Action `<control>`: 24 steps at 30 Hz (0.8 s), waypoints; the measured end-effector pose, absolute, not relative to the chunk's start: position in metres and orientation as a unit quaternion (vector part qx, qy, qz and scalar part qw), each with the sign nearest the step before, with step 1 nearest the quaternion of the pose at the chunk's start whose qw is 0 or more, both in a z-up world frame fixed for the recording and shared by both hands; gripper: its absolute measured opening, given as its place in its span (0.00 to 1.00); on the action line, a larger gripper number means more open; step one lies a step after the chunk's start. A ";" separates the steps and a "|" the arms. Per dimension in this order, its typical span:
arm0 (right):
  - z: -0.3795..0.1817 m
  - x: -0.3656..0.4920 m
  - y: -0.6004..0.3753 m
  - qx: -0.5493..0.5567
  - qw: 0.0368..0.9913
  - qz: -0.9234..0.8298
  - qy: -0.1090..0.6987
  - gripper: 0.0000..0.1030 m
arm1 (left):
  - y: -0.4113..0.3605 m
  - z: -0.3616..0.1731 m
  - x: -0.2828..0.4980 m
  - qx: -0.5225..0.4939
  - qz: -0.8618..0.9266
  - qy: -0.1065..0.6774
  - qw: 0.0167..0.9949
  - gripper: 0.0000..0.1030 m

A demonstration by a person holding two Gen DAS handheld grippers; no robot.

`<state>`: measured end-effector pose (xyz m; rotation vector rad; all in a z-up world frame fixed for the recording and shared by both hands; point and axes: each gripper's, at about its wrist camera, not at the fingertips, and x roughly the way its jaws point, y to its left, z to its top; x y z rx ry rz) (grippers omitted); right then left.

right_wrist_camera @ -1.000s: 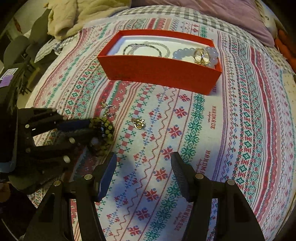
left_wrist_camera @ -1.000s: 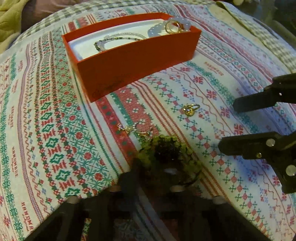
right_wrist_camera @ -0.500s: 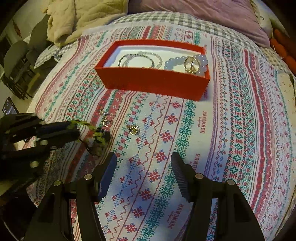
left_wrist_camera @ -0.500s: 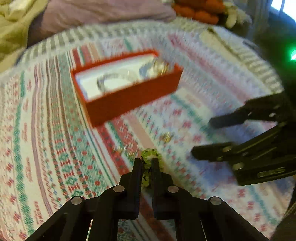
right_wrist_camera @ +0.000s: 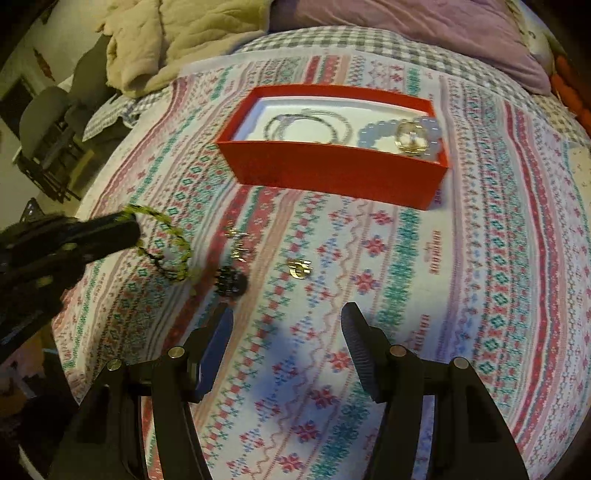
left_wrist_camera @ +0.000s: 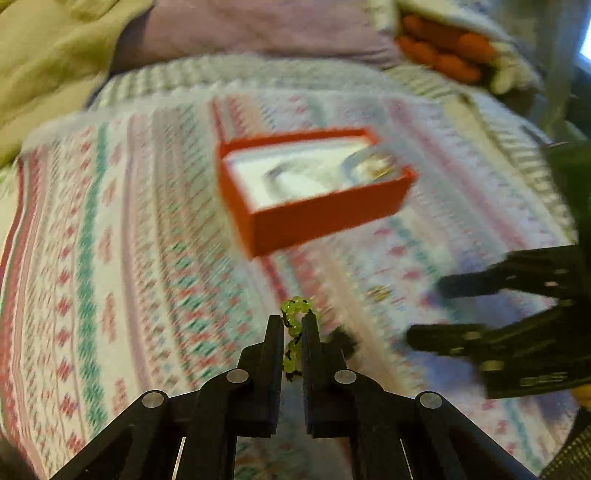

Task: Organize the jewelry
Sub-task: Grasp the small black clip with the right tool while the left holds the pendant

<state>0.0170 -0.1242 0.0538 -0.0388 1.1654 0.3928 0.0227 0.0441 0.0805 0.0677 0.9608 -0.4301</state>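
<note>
My left gripper (left_wrist_camera: 293, 323) is shut on a green bead bracelet (left_wrist_camera: 293, 332), lifted off the patterned cloth; from the right wrist view the bracelet (right_wrist_camera: 166, 243) hangs as a loop from the left gripper (right_wrist_camera: 135, 227), with a dark tassel (right_wrist_camera: 231, 282) trailing below. A red box (right_wrist_camera: 332, 170) with a white lining stands farther back and holds a silver chain (right_wrist_camera: 306, 125), a pale bead bracelet (right_wrist_camera: 369, 134) and a gold ring (right_wrist_camera: 410, 136). A gold ring (right_wrist_camera: 300, 268) and gold earrings (right_wrist_camera: 238, 243) lie loose on the cloth. My right gripper (right_wrist_camera: 288, 328) stands open above bare cloth.
The patterned cloth (right_wrist_camera: 480, 258) covers a bed with a checked sheet (right_wrist_camera: 332, 40), a purple pillow (right_wrist_camera: 424, 33) and a beige blanket (right_wrist_camera: 166, 37) at the back. An orange soft toy (left_wrist_camera: 443, 51) lies at the far right. A chair (right_wrist_camera: 48, 125) stands off the left edge.
My left gripper has risen with the green bracelet, pulling it off the cloth so it now hangs free. The right gripper has stayed almost in place, still open.
</note>
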 end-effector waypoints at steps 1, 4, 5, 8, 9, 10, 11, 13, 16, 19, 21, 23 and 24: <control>0.053 0.018 -0.121 -0.015 0.816 0.190 0.546 0.62 | 0.049 0.075 0.025 0.030 -0.193 0.468 0.862 0.03; 0.050 0.020 -0.112 -0.006 0.811 0.208 0.547 0.61 | 0.061 0.058 0.031 0.023 -0.162 0.495 0.853 0.03; 0.050 0.020 -0.108 -0.006 0.811 0.212 0.546 0.61 | 0.065 0.054 0.032 0.018 -0.156 0.501 0.851 0.03; 0.047 0.021 -0.096 -0.010 0.809 0.227 0.542 0.61 | 0.072 0.045 0.032 0.011 -0.146 0.514 0.845 0.04; 0.045 0.021 -0.091 -0.013 0.809 0.231 0.541 0.60 | 0.073 0.042 0.031 0.011 -0.144 0.518 0.843 0.04; 0.044 0.021 -0.088 -0.015 0.809 0.233 0.540 0.60 | 0.074 0.040 0.030 0.010 -0.143 0.521 0.842 0.04; 0.042 0.022 -0.084 -0.018 0.809 0.235 0.539 0.60 | 0.075 0.037 0.030 0.010 -0.142 0.524 0.840 0.04; 0.038 0.024 -0.078 -0.023 0.810 0.236 0.536 0.57 | 0.076 0.033 0.029 0.011 -0.138 0.530 0.837 0.04; 0.029 0.027 -0.071 -0.032 0.808 0.236 0.539 0.50 | 0.078 0.028 0.029 0.010 -0.137 0.534 0.835 0.04; 0.022 0.028 -0.065 -0.047 0.809 0.230 0.539 0.44 | 0.078 0.028 0.029 0.010 -0.137 0.534 0.834 0.04; 0.020 0.028 -0.063 -0.053 0.812 0.229 0.535 0.43 | 0.079 0.027 0.028 0.013 -0.137 0.533 0.835 0.04; 0.020 0.028 -0.061 -0.058 0.814 0.226 0.532 0.38 | 0.077 0.027 0.029 0.015 -0.136 0.533 0.835 0.04; 0.019 0.028 -0.060 -0.065 0.816 0.222 0.529 0.29 | 0.077 0.027 0.029 0.016 -0.135 0.533 0.835 0.04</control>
